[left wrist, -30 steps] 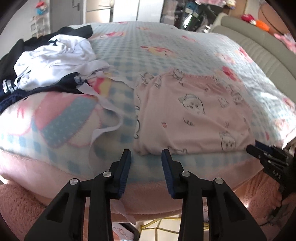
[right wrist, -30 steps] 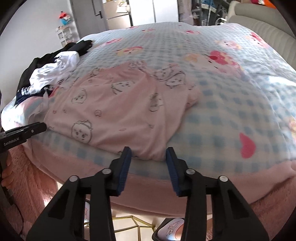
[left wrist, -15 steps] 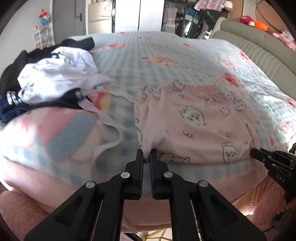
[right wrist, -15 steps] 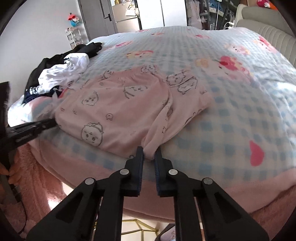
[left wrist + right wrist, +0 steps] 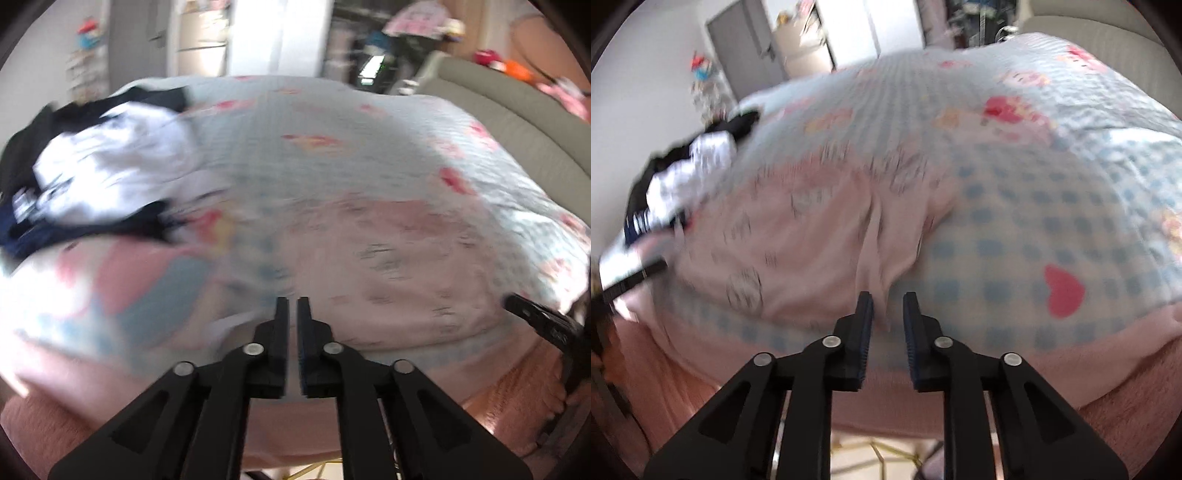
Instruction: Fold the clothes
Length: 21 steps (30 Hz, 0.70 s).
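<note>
A pink garment [image 5: 406, 266] printed with small cartoon figures lies on the bed near its front edge. The left wrist view is blurred. It shows my left gripper [image 5: 293, 308] shut on the garment's near left corner, the jaws almost touching. In the right wrist view, creases in the pink garment [image 5: 820, 229] run down to my right gripper [image 5: 888, 301]. That gripper is shut on a bunched fold at the near right corner, its jaws a little apart around the cloth. Each gripper shows at the edge of the other's view: the right gripper [image 5: 535, 321], the left gripper [image 5: 635, 277].
A blue-checked bedspread [image 5: 1034, 206] with cartoon prints covers the bed, with pink fleece [image 5: 1071, 354] along its front edge. A heap of white and dark clothes [image 5: 103, 177] sits at the back left. A grey padded headboard [image 5: 517, 125] is on the right.
Both grippers closed on the garment's near corners within the last second. Both views are now blurred by motion, and the cloth is drawn into creases toward the right gripper.
</note>
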Motion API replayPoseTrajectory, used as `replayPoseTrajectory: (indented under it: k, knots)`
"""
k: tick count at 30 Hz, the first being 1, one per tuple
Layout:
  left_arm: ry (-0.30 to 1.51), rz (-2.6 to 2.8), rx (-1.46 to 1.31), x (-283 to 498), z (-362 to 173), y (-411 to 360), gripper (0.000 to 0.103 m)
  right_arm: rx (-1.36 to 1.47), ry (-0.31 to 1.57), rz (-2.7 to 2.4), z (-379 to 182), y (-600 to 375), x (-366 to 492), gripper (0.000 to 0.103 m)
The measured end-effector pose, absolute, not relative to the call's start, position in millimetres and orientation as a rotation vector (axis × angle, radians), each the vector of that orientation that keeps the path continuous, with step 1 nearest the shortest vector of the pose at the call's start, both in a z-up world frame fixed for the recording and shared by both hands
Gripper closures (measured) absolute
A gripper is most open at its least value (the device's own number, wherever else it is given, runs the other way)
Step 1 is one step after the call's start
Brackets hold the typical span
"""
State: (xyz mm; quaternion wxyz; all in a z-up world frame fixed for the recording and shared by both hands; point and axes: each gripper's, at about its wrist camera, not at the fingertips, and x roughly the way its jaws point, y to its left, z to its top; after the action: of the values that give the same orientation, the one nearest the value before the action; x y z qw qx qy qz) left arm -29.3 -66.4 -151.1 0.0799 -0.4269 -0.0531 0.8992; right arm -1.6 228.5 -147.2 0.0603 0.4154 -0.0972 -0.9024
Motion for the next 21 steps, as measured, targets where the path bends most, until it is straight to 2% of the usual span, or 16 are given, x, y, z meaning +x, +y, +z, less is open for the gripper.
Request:
replayPoseTrajectory:
  k: [2,4,6,8,11,16,21]
  knots:
    - [-0.118,2.647,-1.248,-33.3,-150.2,-50.7,0.056,1.237,-0.317,-2.673,-146.0,224.1,-4.9,0.077]
    - [-0.070,2.613,-1.232,-37.8,-151.1,-35.2,0.056,1.303,-0.214,-2.657,-156.2,212.3,-7.3,0.077]
    - [0.029,2.643,-1.327,-45.0,-164.0,-27.8,0.056,1.378,-0.107,-2.662,-166.9,203.5,-8.9,0.077]
    - [-0.015,2.650,-1.316,-46.0,-160.7,-34.2,0.056,1.450,-0.141,-2.683,-173.0,215.5,-9.5,0.077]
    - [-0.080,2.659,-1.298,-47.6,-155.8,-43.7,0.056,1.485,-0.303,-2.730,-170.4,247.0,-9.3,0.078]
    - [-0.189,2.671,-1.268,-50.2,-147.6,-59.7,0.058,1.346,-0.359,-2.780,-149.1,249.8,-11.2,0.075]
    - [-0.092,2.621,-1.291,-71.5,-158.9,-28.7,0.058,1.326,-0.150,-2.696,-147.5,209.8,-36.0,0.073]
